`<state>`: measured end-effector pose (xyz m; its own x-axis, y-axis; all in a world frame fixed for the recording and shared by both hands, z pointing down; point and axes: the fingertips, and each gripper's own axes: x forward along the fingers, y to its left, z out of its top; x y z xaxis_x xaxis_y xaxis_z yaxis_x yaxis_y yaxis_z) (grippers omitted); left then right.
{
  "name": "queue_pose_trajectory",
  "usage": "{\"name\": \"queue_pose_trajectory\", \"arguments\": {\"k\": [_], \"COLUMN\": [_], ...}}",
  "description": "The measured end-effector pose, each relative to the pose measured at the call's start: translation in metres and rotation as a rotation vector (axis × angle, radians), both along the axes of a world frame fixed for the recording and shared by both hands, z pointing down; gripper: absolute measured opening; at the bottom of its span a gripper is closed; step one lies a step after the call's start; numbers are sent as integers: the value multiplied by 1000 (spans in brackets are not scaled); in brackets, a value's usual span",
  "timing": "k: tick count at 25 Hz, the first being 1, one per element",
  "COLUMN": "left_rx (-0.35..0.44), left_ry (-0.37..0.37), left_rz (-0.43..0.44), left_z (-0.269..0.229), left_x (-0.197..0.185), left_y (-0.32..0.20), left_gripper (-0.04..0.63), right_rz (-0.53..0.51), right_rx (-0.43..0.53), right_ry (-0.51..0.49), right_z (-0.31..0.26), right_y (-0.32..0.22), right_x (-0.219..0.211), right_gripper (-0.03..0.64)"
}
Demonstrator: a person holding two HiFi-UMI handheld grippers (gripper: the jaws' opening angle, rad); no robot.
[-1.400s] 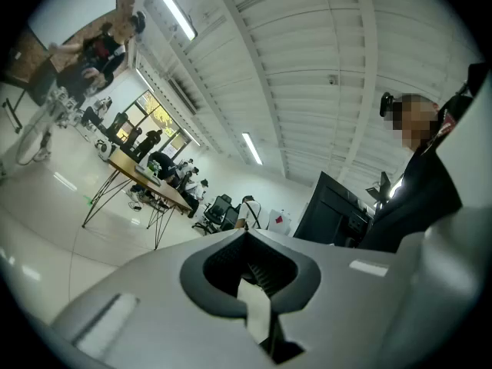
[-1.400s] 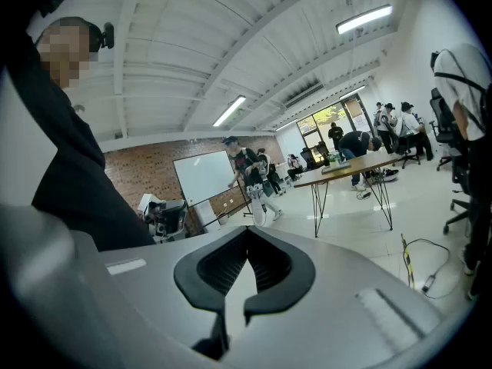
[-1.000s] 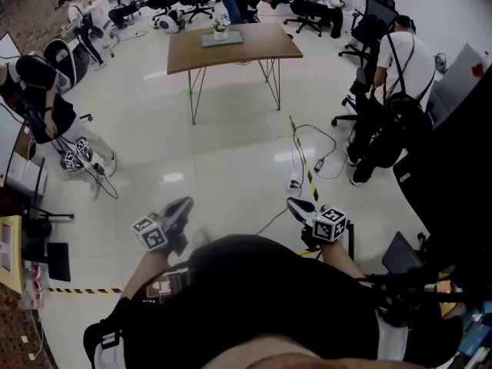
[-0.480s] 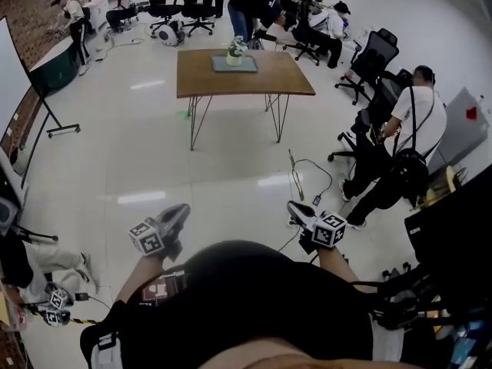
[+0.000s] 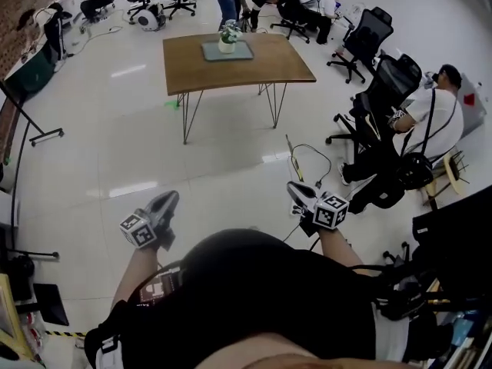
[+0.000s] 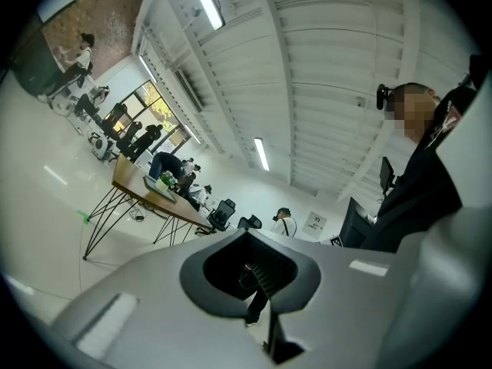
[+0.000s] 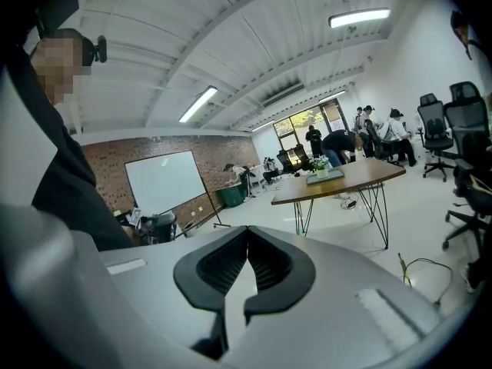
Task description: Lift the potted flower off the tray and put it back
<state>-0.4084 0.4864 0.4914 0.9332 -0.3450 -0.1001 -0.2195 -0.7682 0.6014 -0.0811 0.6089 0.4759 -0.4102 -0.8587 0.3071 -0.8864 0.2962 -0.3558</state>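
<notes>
I carry two grippers: a left gripper (image 5: 164,201) at lower left, a right gripper (image 5: 297,191) at lower right. Near the top stands one desk (image 5: 254,69) with one tray (image 5: 238,51) and one potted flower (image 5: 227,35). At right are two office chairs (image 5: 369,31) and one seated person (image 5: 432,108).

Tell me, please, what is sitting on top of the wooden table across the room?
A grey tray lies on the table, with the potted flower standing on it. The tray surface beneath the pot is covered.
</notes>
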Motion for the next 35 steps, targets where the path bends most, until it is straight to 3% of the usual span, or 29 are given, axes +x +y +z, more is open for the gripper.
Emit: {"name": "queue_pose_trajectory", "arguments": {"k": [6,14,20,24,30,35], "left_rx": [-9,39,62,71,76,62], "left_ry": [-48,-77,-125,-183,-154,-152], "left_rz": [-37,-190,-274,-259,-180,-67], "left_z": [2,-24,-30,-20,8,13], "left_x": [55,156,212,233,258,285], "left_y": [-61,-172,-253,-307,-432,-556], "left_gripper": [0,0,0,0,16,47], "right_rz": [-32,-158,-203,-210,-160,-50], "right_rx": [13,81,125,106,79,68], "right_ry": [-35,-11,6,17,75,88], "right_z": [13,5,-9,0,16,3], "right_y": [-80,-228,-326,-374,-474,-569], "right_x": [62,171,225,236,246,261], "right_gripper": [20,27,50,77,98,109]}}
